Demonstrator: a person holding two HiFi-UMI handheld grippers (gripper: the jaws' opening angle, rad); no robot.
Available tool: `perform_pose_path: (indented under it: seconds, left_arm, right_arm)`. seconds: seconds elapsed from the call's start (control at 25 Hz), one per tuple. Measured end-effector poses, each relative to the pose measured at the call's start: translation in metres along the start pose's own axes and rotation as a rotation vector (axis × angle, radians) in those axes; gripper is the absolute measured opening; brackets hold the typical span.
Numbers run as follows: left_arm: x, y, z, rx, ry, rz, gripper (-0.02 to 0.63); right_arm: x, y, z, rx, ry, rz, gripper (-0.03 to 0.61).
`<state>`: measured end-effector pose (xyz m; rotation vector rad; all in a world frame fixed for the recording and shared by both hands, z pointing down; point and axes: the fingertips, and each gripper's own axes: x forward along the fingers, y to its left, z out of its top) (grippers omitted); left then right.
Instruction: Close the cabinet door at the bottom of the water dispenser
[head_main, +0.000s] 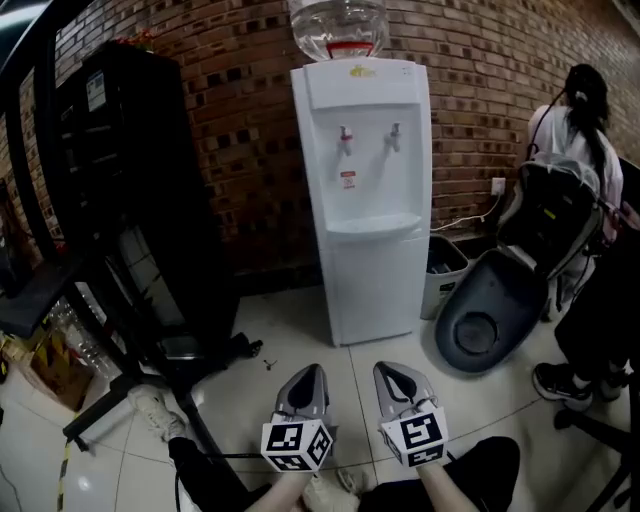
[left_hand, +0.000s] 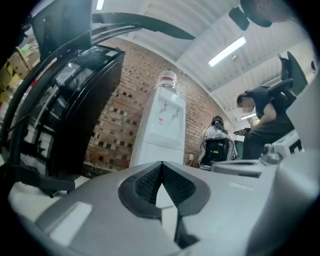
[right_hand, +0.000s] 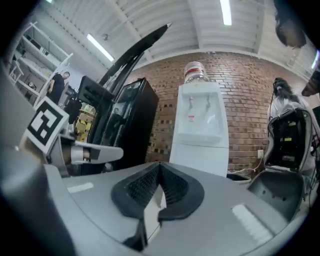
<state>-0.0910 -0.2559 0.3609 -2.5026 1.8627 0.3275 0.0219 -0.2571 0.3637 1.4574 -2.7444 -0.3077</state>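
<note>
place: cabinet door (head_main: 372, 285) far, low on water dispenser (head_main: 365, 190), apparently flush | handling: judged light, stiff, hinged; push free edge | left hand-held gripper (head_main: 305, 373), right hand-held gripper (head_main: 394, 371): 2 near, jaws together, empty

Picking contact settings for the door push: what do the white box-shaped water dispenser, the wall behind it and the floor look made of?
White box-shaped water dispenser: likely moulded plastic, smooth semi-gloss, rounded edges; metal panels not excluded. Red-brown wall: brick, matte, visible mortar joints. Pale floor: probably glazed tile, grout lines and soft reflections.
</note>
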Motion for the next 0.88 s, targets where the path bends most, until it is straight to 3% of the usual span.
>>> perform_pose_path:
  seconds: [0.12, 0.24, 0.44, 0.88]
  left_arm:
    - [-0.018, 0.003, -0.018, -0.029, 0.033, 0.04, 0.014]
    - [-0.022, 0.002, -0.032, -0.078, 0.063, 0.044, 0.014]
    - [-0.021, -0.016, -0.022, 0.015, 0.039, -0.002, 0.014]
    - [-0.024, -0.023, -0.035, 0.043, 0.064, -0.005, 0.014]
  right_arm:
    - [-0.005, 0.014, 0.008, 0.0, 0.006, 0.002, 0.0]
    - [-0.006, 0.019, -0.004, 0.083, 0.014, -0.006, 0.0]
    - [-0.008, 0.023, -0.015, 0.12, 0.033, -0.002, 0.0]
    - [-0.015, 0.018, -0.025, 0.136, 0.057, -0.003, 0.0]
